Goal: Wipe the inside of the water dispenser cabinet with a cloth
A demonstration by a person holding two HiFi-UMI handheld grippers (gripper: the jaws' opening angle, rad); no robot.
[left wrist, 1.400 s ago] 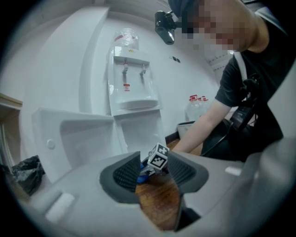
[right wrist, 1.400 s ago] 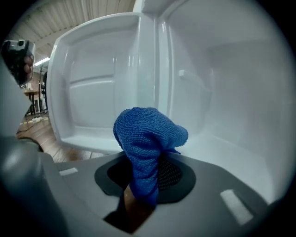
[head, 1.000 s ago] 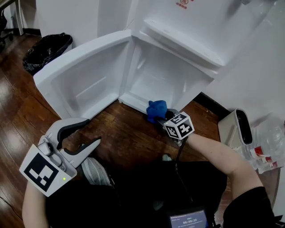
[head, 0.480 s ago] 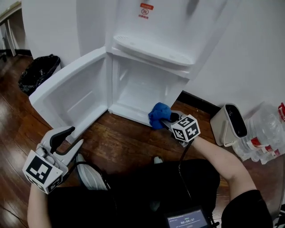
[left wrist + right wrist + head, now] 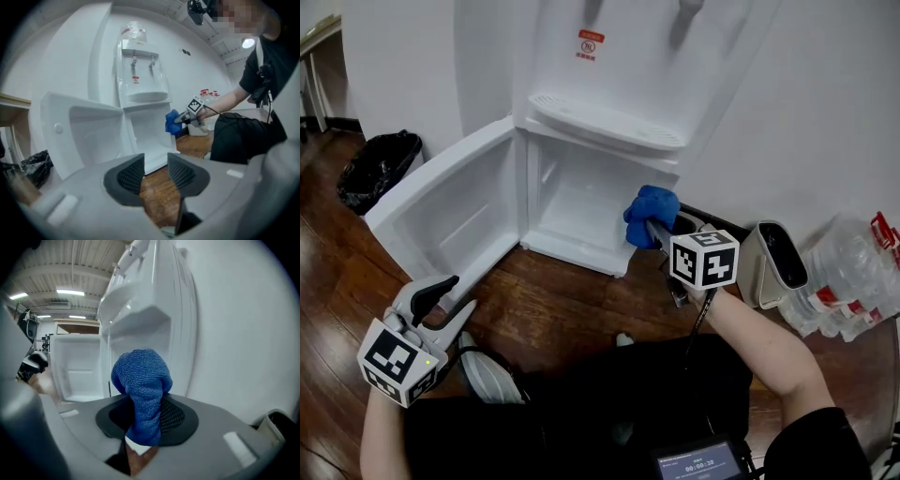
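Observation:
The white water dispenser's lower cabinet [image 5: 581, 202] stands open, its door [image 5: 450, 211] swung out to the left. My right gripper [image 5: 661, 230] is shut on a bunched blue cloth [image 5: 651, 214], held at the cabinet's right front edge, just outside the opening. In the right gripper view the cloth [image 5: 143, 383] stands up between the pads and hides much of the cabinet. My left gripper [image 5: 450, 298] hovers low over the wood floor in front of the door. Its jaws have just been closing; a narrow gap remains between the pads [image 5: 131, 174] and nothing is in it.
A black bin bag [image 5: 375, 164] sits at the far left by the wall. A white boxy appliance [image 5: 773, 262] and wrapped water bottles [image 5: 853, 272] stand right of the dispenser. A grey shoe [image 5: 483, 370] is on the floor near my left gripper.
The right gripper rose with the blue cloth from the floor at the cabinet's sill to its right front edge. The left gripper's jaws narrowed. The head view tilted upward.

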